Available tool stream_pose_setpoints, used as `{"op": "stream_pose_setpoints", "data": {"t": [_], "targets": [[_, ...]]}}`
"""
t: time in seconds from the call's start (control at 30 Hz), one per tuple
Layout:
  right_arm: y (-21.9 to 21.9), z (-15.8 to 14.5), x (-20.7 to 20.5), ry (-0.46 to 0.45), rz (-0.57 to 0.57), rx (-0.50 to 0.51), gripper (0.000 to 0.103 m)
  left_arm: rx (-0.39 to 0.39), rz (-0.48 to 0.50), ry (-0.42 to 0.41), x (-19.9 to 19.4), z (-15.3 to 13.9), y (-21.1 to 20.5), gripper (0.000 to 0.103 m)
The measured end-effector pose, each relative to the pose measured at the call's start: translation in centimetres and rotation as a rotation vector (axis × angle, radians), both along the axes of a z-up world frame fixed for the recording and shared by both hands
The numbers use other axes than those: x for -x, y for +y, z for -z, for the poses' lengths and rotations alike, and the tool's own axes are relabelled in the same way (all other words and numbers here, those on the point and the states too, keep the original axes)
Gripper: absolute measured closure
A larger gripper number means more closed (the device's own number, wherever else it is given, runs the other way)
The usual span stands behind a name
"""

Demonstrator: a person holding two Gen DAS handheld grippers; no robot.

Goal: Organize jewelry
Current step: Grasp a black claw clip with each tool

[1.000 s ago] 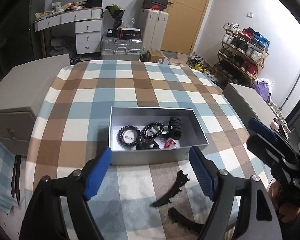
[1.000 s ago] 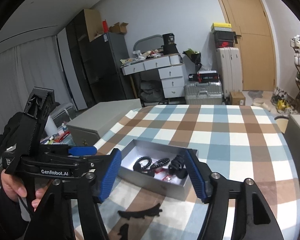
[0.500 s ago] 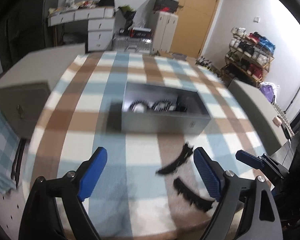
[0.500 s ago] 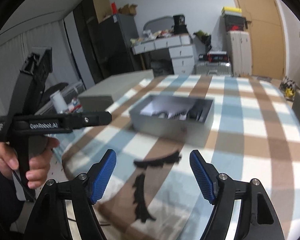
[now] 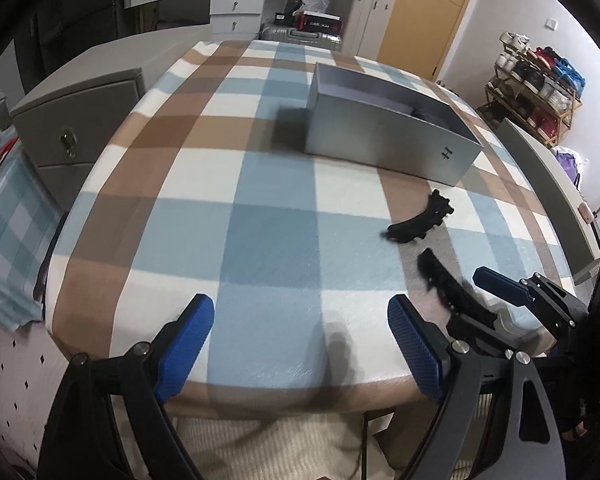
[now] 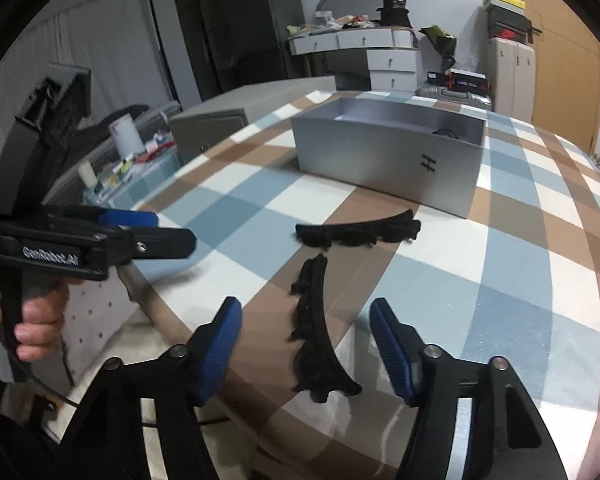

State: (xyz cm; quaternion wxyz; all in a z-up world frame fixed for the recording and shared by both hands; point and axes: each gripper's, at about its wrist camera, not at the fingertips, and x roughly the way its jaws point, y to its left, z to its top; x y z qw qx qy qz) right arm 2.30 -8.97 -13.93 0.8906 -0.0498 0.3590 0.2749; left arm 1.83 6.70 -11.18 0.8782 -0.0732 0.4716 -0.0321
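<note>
Two black hair clips (image 6: pixel 356 232) (image 6: pixel 320 336) are laid on the checked tablecloth (image 5: pixel 260 248) beside the grey box (image 6: pixel 384 156); the nearer is flanked by the spread right gripper (image 6: pixel 306 344). Nothing is held by the spread left gripper (image 5: pixel 300 344).

A checked cloth (image 5: pixel 260 184) in blue, brown and white covers the table. A grey cabinet (image 5: pixel 80 120) stands just beside it. Far back are white drawers (image 6: pixel 392 60), a silver suitcase (image 6: pixel 456 96), a wooden door (image 5: pixel 428 12) and a shoe rack (image 5: pixel 536 80).
</note>
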Motion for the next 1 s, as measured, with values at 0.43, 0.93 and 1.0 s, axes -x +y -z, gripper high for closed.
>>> {"op": "stream_pose_setpoints", "data": {"t": [0.43,0.93,1.0], "targets": [[0.0,-0.3,0.4,-0.062,0.033,0.069,0.086,0.002,0.044,0.009,-0.2,-0.1,-0.7,0.017],[-8.5,-3.2,-0.8,-0.070,0.242,-0.091,0.085,0.034,0.281,0.066,-5.8,0.1,-6.4,0.018],[-9.3,-3.2,-0.7,-0.069,0.258,-0.091,0.085,0.047,0.296,0.085,-6.6,0.3,-6.8,0.018]]}}
